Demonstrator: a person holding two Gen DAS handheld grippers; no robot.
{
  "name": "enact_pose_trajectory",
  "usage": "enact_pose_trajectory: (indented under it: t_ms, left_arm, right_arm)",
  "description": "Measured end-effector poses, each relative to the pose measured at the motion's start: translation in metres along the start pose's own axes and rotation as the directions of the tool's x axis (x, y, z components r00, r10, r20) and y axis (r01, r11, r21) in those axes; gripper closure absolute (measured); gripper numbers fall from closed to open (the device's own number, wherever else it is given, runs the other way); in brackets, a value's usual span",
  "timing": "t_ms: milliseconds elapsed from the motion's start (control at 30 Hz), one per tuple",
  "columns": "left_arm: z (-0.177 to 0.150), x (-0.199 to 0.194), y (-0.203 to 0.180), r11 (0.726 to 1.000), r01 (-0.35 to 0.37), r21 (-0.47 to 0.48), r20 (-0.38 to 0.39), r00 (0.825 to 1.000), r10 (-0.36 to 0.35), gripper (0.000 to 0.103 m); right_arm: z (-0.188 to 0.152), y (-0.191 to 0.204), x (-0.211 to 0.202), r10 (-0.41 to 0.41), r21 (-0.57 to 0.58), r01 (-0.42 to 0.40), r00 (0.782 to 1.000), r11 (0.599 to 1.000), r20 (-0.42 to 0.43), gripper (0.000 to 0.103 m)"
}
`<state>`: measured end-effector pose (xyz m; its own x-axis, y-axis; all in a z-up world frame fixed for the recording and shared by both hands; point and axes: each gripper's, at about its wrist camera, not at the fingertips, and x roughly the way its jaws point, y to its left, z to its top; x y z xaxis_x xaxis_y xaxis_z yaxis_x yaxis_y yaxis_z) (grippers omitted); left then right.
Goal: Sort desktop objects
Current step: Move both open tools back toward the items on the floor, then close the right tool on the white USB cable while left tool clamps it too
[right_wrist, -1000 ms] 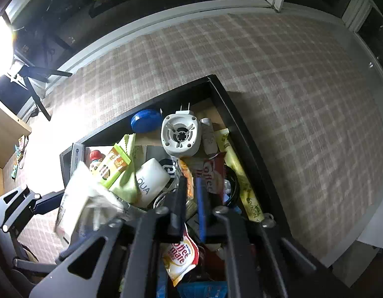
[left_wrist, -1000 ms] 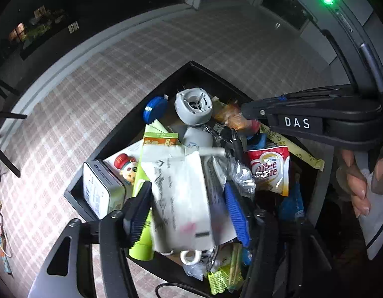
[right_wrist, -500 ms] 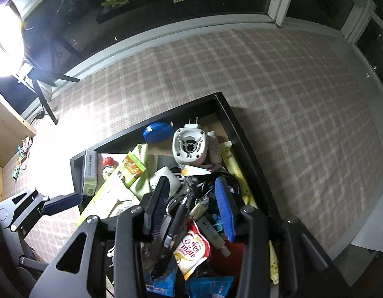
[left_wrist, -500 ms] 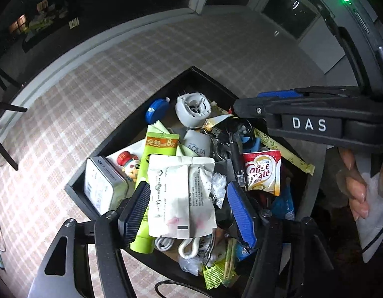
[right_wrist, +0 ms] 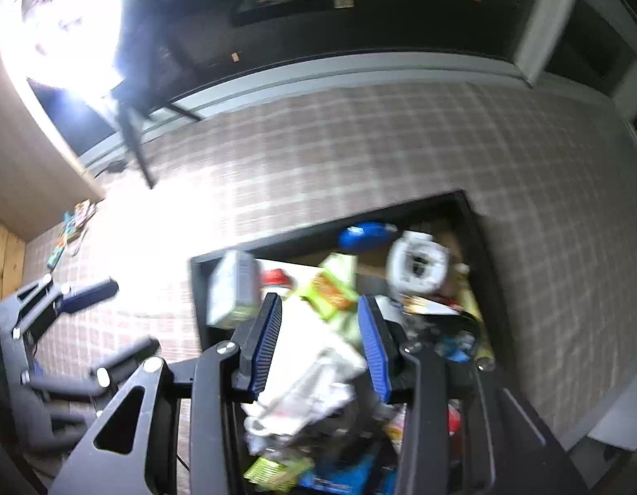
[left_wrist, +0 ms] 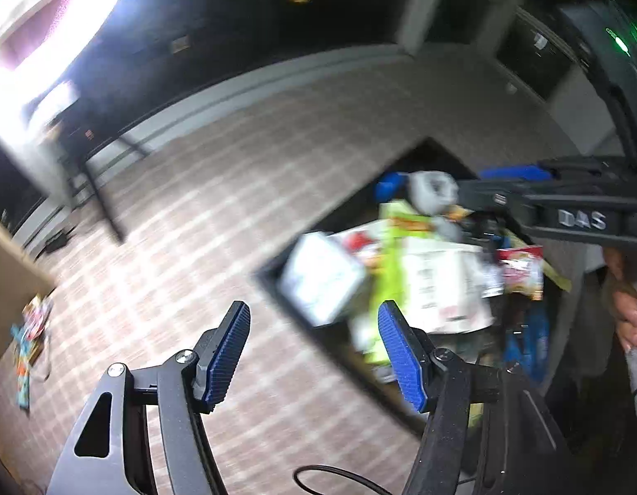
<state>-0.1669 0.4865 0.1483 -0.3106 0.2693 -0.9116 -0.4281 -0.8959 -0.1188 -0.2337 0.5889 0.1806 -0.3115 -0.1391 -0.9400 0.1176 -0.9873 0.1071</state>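
— What do your claws hold now?

— Nothing. My left gripper (left_wrist: pixel 314 354) has its jaws spread apart over the checked tablecloth (left_wrist: pixel 244 189), just outside the near left wall of the black tray (left_wrist: pixel 273 278). My right gripper (right_wrist: pixel 320 342) is also released and hangs above the tray; the white pouch (right_wrist: pixel 318 375) is seen between its fingers but lies below them, not pressed.

— Where are the things to sort?

— All piled in the tray, well apart from the table's edges. The picture is blurred, so I name only some: a metal tin (right_wrist: pixel 232 288) in the near left corner, a round white part (right_wrist: pixel 417 264) and a blue cap (right_wrist: pixel 366 233) toward the far wall.

— How will they handle?

— The pouch looks light and soft; I think I should pinch it at a flat edge. The tin is stiff and perhaps slippery, so I would take it across its narrow sides. Left of the tray the cloth is open, with good room to lay things down
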Motion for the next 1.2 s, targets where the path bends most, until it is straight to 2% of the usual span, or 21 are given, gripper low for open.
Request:
enact_pose_trajectory:
  t_ms: [133, 267, 500, 633, 767, 833, 900, 1000, 1133, 1200]
  left_arm:
    - [-0.025, -0.006, 0.069, 0.993, -0.080, -0.082, -0.002, 0.997, 0.080, 0.041]
    - [-0.054, -0.009, 0.148, 0.969, -0.152, -0.194, -0.030, 0.988, 0.149, 0.042]
    - [-0.110, -0.016, 0.276, 0.897, -0.304, -0.320, -0.096, 0.953, 0.288, 0.043]
    - [-0.141, -0.021, 0.347, 0.840, -0.358, -0.407, -0.136, 0.933, 0.332, 0.043]
    - [-0.159, -0.027, 0.393, 0.806, -0.330, -0.492, -0.131, 0.943, 0.306, 0.044]
    - [-0.161, -0.026, 0.407, 0.802, -0.308, -0.512, -0.119, 0.950, 0.289, 0.047]
    - [-0.159, -0.023, 0.414, 0.806, -0.296, -0.512, -0.115, 0.954, 0.277, 0.054]
    - [-0.148, -0.009, 0.423, 0.818, -0.270, -0.509, -0.114, 0.962, 0.246, 0.062]
    - [-0.136, 0.011, 0.429, 0.827, -0.237, -0.510, -0.113, 0.972, 0.208, 0.064]
    - [-0.132, 0.020, 0.431, 0.830, -0.231, -0.507, -0.122, 0.973, 0.196, 0.068]
  right_arm:
    - [0.009, 0.044, 0.010, 0.043, -0.072, -0.044, 0.999, 0.996, -0.010, 0.065]
    - [0.015, 0.100, 0.025, 0.091, -0.144, -0.094, 0.995, 0.985, -0.031, 0.065]
    - [0.023, 0.206, 0.063, 0.181, -0.247, -0.196, 0.980, 0.949, -0.084, 0.065]
    - [0.020, 0.278, 0.084, 0.223, -0.331, -0.251, 0.967, 0.910, -0.122, 0.065]
    - [0.020, 0.337, 0.107, 0.233, -0.376, -0.279, 0.959, 0.884, -0.162, 0.065]
    - [0.024, 0.361, 0.122, 0.244, -0.361, -0.297, 0.952, 0.884, -0.186, 0.065]
    - [0.028, 0.379, 0.139, 0.263, -0.331, -0.322, 0.941, 0.887, -0.213, 0.067]
    - [0.032, 0.402, 0.163, 0.261, -0.298, -0.324, 0.937, 0.898, -0.231, 0.072]
    - [0.035, 0.420, 0.192, 0.279, -0.228, -0.339, 0.925, 0.913, -0.257, 0.076]
    - [0.039, 0.426, 0.202, 0.283, -0.201, -0.338, 0.923, 0.919, -0.260, 0.077]
